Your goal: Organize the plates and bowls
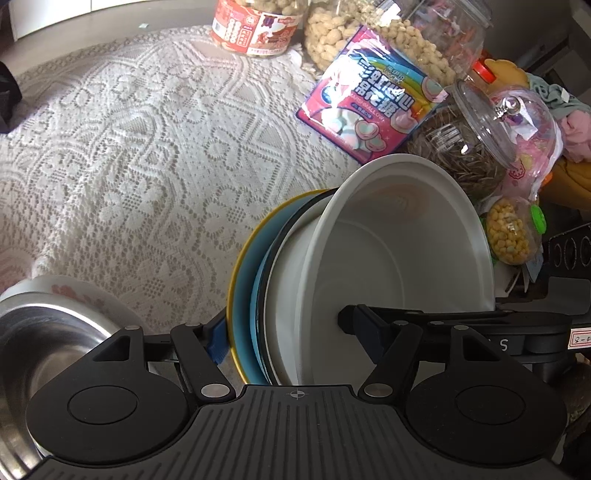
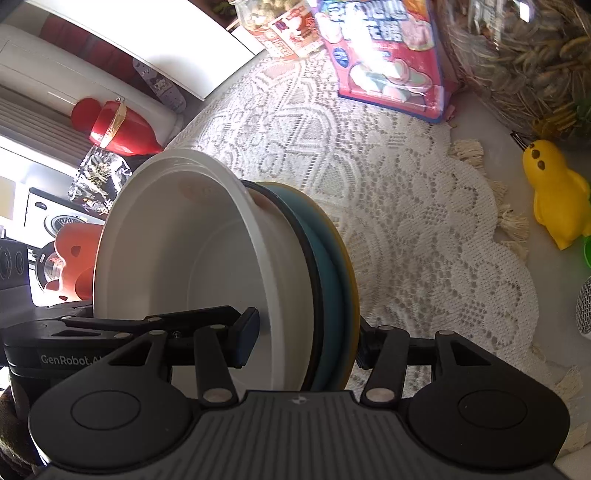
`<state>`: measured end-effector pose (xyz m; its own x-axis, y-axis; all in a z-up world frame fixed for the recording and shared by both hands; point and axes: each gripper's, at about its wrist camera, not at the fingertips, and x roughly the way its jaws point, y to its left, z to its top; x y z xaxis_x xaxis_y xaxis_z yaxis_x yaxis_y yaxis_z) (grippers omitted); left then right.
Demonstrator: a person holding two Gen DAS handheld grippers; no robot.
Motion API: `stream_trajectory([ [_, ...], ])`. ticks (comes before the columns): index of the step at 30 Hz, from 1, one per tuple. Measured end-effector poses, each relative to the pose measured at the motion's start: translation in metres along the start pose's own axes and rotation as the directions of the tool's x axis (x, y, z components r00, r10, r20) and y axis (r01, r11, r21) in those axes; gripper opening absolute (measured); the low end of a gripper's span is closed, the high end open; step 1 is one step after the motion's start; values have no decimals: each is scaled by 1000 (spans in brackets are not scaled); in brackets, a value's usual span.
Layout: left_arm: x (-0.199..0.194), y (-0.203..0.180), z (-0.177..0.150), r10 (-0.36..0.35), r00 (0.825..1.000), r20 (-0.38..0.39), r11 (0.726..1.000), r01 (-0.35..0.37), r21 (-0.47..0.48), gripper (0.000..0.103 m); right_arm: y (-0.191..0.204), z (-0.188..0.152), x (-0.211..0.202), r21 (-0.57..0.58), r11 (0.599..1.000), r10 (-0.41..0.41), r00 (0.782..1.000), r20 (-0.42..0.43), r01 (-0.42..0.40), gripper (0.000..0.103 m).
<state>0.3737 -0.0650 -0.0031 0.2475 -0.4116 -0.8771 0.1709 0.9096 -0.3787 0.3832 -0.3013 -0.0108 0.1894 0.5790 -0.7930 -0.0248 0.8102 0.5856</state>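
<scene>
Two grippers clamped one stack of dishes from opposite sides, above a table spread with a white lace cloth (image 1: 140, 140). The left gripper (image 1: 280, 332) pinched the stack across its thickness, one finger against the yellow plate (image 1: 236, 266) at the back, the other inside the white bowl (image 1: 388, 251). The right gripper (image 2: 306, 332) held the same stack the same way. Between bowl and yellow plate sat a blue plate (image 2: 328, 266) and a dark-rimmed white one.

Along the table's far edge stood peanut jars (image 1: 332, 33), a marshmallow bag (image 1: 369, 99) and a jar of sunflower seeds (image 1: 461, 151).

Only the left wrist view showed a steel bowl (image 1: 48, 343) near the table's close edge. Only the right wrist view showed a yellow duck toy (image 2: 557, 203) by the cloth's fringed edge, and a red fire extinguisher (image 2: 118, 129) with a washing machine beyond the table.
</scene>
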Motion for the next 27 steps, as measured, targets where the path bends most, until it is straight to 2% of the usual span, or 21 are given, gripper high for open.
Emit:
stream_trajectory([
  [4,-36,10,-6,7,999,38,1000,-7,-4,72,32,-4,-8,-57,998,1,1000,15,0,52],
  [8,-84,25,-20,47,993,109,999,-47,-7,72,76,-11,-12,-128,991,37,999,31,-32,52],
  [13,-127,63,-49,100,982,161,994,-91,-63,72,132,-22,5,-205,975,87,996,-9,-87,53],
  [18,-126,116,-83,104,986,129,983,-82,-163,72,168,-37,50,-230,969,62,989,-132,-92,53],
  [22,-108,146,-101,87,993,79,977,-70,-203,71,174,-49,88,-209,976,7,970,-242,-59,53],
  [27,-103,158,-107,62,992,106,984,-43,-174,64,183,-48,94,-247,969,-49,974,-223,-8,54],
])
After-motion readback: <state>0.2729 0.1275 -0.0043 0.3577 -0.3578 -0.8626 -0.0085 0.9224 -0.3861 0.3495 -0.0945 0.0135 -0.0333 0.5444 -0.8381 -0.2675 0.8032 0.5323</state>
